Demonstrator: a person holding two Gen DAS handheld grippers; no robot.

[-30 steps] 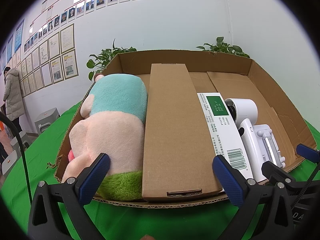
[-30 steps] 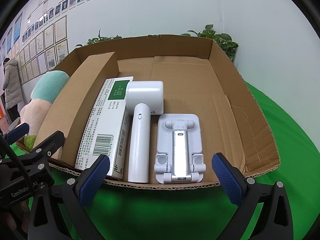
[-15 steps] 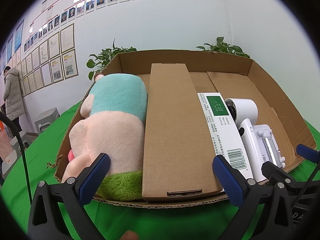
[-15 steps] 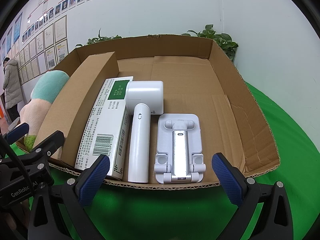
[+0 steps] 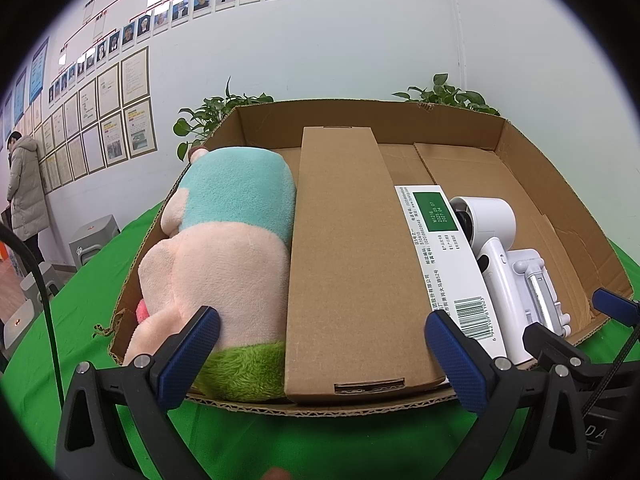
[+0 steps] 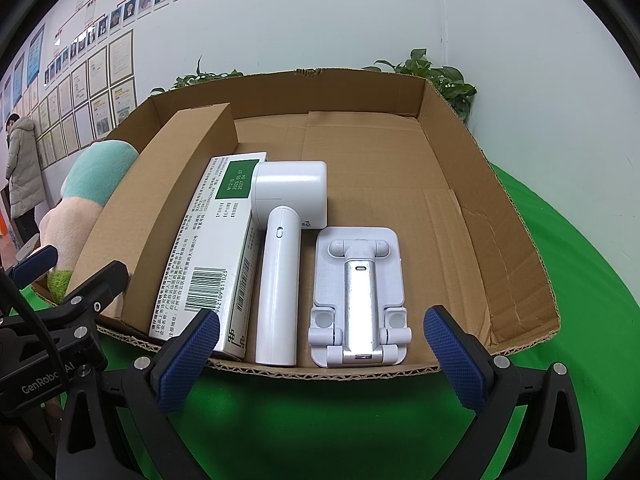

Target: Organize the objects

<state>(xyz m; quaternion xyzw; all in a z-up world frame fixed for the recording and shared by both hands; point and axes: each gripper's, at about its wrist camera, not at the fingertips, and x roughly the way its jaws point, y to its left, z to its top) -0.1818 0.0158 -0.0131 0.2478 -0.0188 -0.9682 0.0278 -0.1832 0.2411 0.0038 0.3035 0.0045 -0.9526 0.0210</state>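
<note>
A shallow cardboard tray (image 5: 360, 120) (image 6: 500, 216) sits on green cloth. Lying side by side in it from the left are a plush toy (image 5: 224, 240) (image 6: 96, 176), a long brown carton (image 5: 348, 260) (image 6: 160, 192), a white and green box (image 5: 444, 256) (image 6: 216, 248), a white hand-held fan (image 5: 488, 232) (image 6: 284, 248) and a white folding stand (image 5: 536, 292) (image 6: 360, 292). My left gripper (image 5: 320, 356) is open, just in front of the tray's near edge at the brown carton. Also open, my right gripper (image 6: 320, 356) hovers at the near edge before the fan and stand. Neither holds anything.
The right half of the tray floor (image 6: 380, 160) is bare cardboard. Green cloth (image 6: 560, 240) surrounds the tray. Potted plants (image 5: 216, 108) (image 6: 440, 76) stand behind it against a white wall. A person in a pale coat (image 5: 24, 184) stands far left by framed papers.
</note>
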